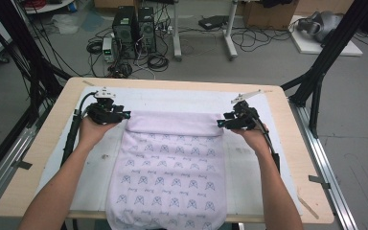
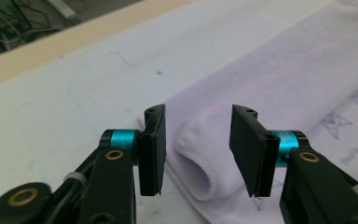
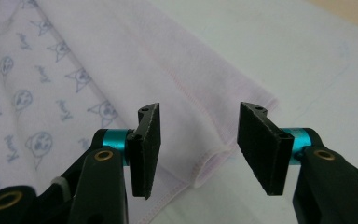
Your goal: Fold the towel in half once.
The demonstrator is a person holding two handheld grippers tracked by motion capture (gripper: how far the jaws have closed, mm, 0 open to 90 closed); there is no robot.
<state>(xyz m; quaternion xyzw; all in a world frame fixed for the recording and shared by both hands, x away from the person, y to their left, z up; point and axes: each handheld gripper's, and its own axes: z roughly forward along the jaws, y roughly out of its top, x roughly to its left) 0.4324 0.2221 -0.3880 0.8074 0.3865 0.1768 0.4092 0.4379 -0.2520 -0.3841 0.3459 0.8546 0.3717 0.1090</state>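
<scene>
A: Towel, lilac, printed, lies mid-bench, far edge folded back, near end overhanging the near edge. Handling?

B: Soft, light, limp; pinch fold corners. Left claw, right claw gape, empty.

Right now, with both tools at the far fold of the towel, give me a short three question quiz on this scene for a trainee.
1. True or false: the left tool is clamped on the towel.
2. Which end of the towel is folded over: A, the far end by the tools; B, the near end hanging over the table edge?
3. Fill in: the right tool has its jaws ____, with the towel's folded corner below the gap.

Key: 1 false, its jaws stand apart, off the cloth. 2 A. 3 open.
</scene>
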